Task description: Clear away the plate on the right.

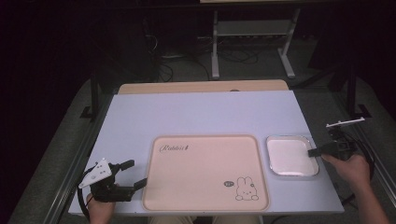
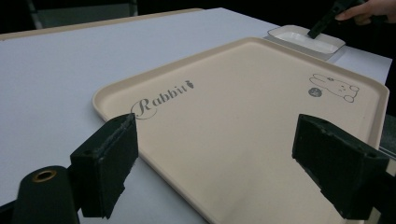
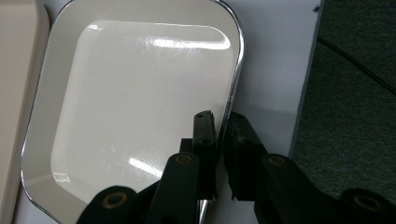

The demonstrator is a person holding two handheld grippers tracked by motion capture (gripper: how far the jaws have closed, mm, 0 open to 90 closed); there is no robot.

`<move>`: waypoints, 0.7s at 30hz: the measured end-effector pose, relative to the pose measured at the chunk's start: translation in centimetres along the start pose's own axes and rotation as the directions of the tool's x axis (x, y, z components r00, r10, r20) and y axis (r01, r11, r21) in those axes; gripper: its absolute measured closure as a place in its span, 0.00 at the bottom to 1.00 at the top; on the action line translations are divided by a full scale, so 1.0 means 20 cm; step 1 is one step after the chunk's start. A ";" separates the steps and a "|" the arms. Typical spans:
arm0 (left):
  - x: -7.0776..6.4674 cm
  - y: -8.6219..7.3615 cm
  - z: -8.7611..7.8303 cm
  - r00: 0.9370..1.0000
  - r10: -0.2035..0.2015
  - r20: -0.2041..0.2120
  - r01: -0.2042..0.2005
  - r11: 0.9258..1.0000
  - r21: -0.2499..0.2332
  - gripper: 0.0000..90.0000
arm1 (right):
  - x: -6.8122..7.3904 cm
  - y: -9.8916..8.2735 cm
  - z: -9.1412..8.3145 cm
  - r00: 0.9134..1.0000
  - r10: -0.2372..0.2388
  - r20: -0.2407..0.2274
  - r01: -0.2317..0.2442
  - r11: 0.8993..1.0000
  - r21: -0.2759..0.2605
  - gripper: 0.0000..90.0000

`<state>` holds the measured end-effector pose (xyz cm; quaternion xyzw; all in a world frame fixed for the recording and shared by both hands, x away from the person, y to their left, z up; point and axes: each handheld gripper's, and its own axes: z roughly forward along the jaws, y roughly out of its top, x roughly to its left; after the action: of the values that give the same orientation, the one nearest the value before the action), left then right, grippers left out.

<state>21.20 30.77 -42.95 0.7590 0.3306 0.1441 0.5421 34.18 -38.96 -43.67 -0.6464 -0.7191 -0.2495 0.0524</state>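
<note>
Two tongs are in play, and from the high view the work is plain: my right gripper [image 1: 314,151] has come in at the right rim of the small white dish [image 1: 288,155], which sits on the white table [image 1: 201,112] just right of the beige rabbit tray [image 1: 205,172], while my left gripper [image 1: 131,173] waits at the tray's near left corner. To do this step well, I judge I should keep the pinch square on the rim, lift level and move the dish slowly, since a thin metal edge can twist out of a narrow hold. From the left gripper view, those jaws stand wide apart with nothing between them, the tray [image 2: 243,126] lying beyond them and the dish [image 2: 306,39] far off at its far right corner, the other tong's tip [image 2: 314,31] dipping into it. From the right gripper view, the pads [image 3: 205,135] are drawn nearly together with the dish's shiny rim [image 3: 236,70] between them, one pad inside the dish [image 3: 126,107] and one outside; it looks clamped on that edge.
</note>
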 end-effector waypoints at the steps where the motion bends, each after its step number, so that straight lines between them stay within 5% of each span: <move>1: 0.00 0.00 0.00 1.000 0.000 0.000 0.000 1.000 0.000 0.16 | 0.00 0.00 0.00 1.000 0.005 -0.001 -0.005 1.000 -0.002 0.91; 12: 0.00 0.00 0.00 1.000 0.001 0.000 -0.001 1.000 0.006 0.15 | -0.01 0.00 0.02 0.996 0.070 -0.047 -0.071 0.997 -0.023 0.97; 21: 0.00 0.00 0.00 1.000 0.000 0.003 0.000 1.000 0.005 0.16 | 0.00 -0.01 0.02 0.996 0.080 -0.038 -0.082 0.996 -0.042 0.98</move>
<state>21.28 30.75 -43.03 0.7606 0.3302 0.1422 0.5406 34.02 -38.78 -44.08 -0.6715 -0.6856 -0.2743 0.0615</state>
